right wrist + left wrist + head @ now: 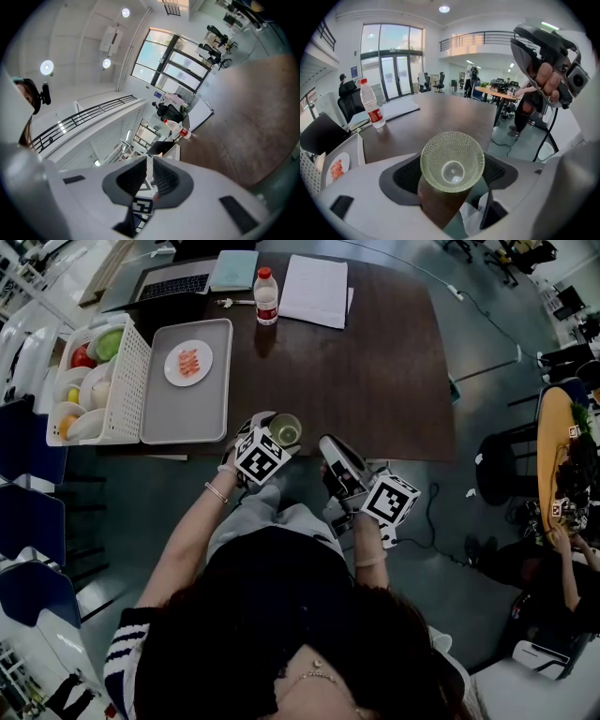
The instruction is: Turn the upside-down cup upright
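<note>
Dark brown table (375, 362), open office; left tool (452, 177) clamped on cup (452, 157); right tool (151, 180) closed, empty.

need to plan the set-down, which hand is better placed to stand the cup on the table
Left: the left tongs grip the cup at the near edge of the table; the right tongs are shut and empty.

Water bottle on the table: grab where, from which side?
Probably the water bottle at its labelled middle, jaws level, from the person's side. It stands upright and round; papers lie close on its right in the head view, a pen on its left, bare table in front.
</note>
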